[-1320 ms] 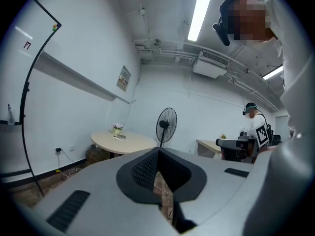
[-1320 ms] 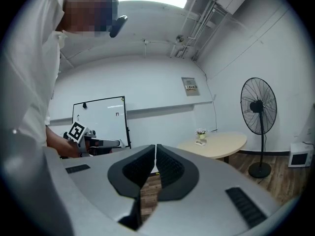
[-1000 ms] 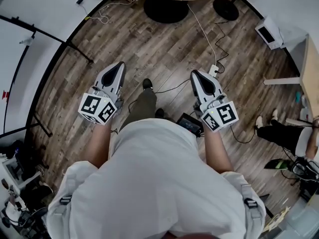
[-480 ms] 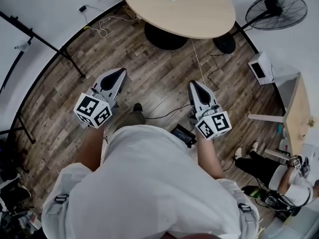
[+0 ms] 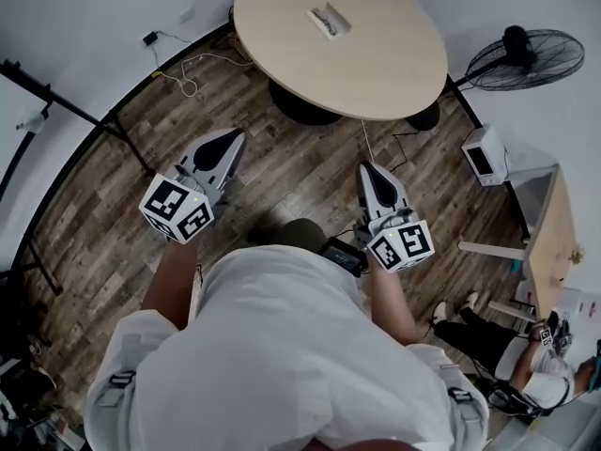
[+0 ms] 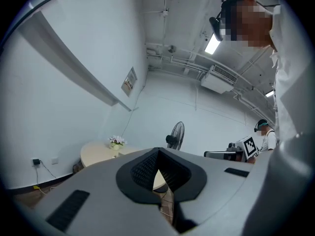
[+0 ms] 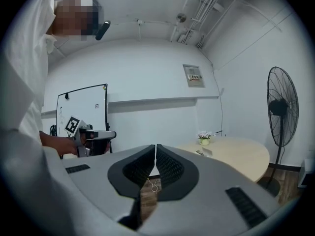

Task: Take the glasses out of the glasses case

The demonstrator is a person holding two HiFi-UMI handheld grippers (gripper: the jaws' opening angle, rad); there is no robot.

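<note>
Left gripper (image 5: 228, 140) and right gripper (image 5: 368, 171) (mid-frame) are closed, empty; seemingly the glasses case (image 5: 329, 20) lies on the table (image 5: 394, 59), upper centre.

Floor (image 5: 310, 158): brown wood planks, grain showing, low sheen.
Table (image 5: 394, 54): pale wood-look top, smooth, matt.
Left gripper (image 5: 231, 139): grey plastic shell, smooth, matt.
Right gripper (image 5: 367, 171): the same grey matt plastic.
Pads (image 7: 170, 168): black, finely ribbed, dull.
Cube (image 5: 177, 209): white faces with black printed squares, matt.
Shirt (image 5: 282, 346): white cloth, softly creased.
Fan (image 5: 526, 56): dark wire grille, metal by its look.
Wall (image 5: 84, 26): white, smooth, matt.
Case (image 5: 329, 20): pale; too small to tell the material.
</note>
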